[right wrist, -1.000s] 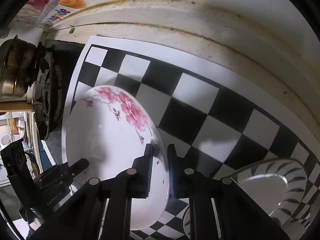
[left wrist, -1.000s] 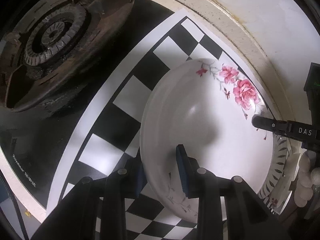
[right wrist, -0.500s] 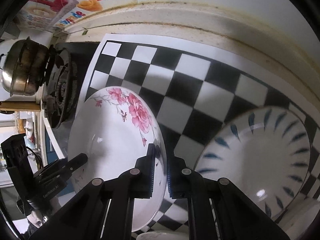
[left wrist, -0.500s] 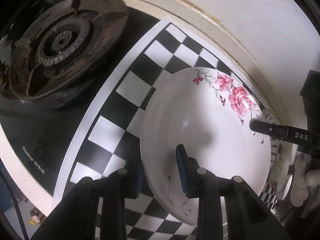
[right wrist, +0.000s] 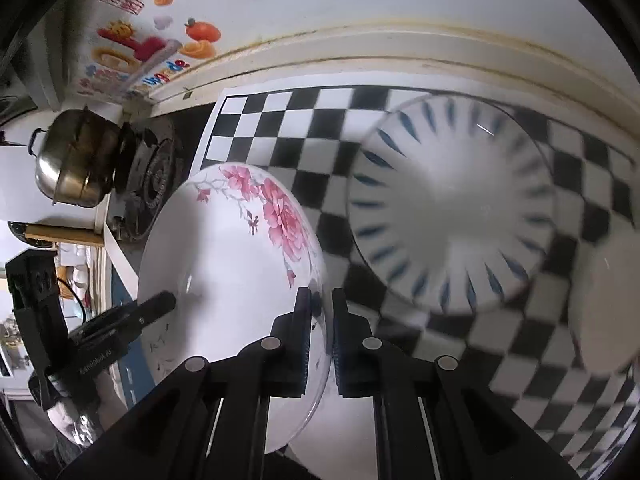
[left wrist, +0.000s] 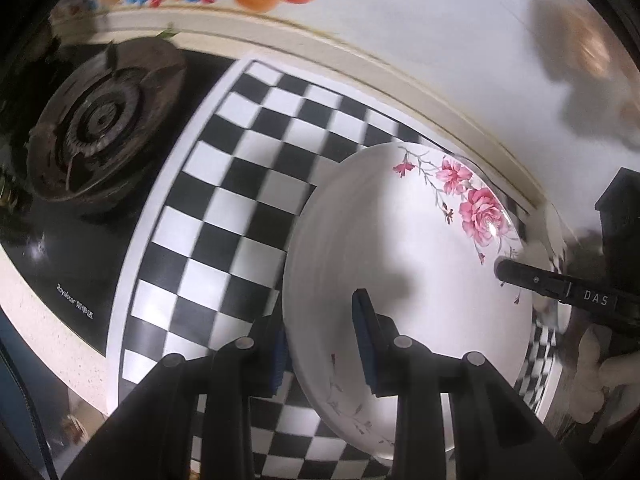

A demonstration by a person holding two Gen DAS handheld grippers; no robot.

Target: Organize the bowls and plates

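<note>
A: The worktop (left wrist: 52, 332) carries a black-and-white checkered mat (left wrist: 240, 200) beside a dark gas burner (left wrist: 100, 120).

B: Both the left hand-held gripper (left wrist: 320, 340) and right hand-held gripper (right wrist: 320, 316) clamp the white pink-flowered plate (left wrist: 400, 260), raised above the mat.

A: Next step?

B: Probably stacking; the white blue-striped bowl (right wrist: 452, 216) lies near, so approach carefully.

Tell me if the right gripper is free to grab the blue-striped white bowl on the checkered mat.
Probably not yet: the right gripper is shut on the rim of the pink-flowered white plate, shared with the left gripper. The blue-striped white bowl itself lies uncovered.
</note>
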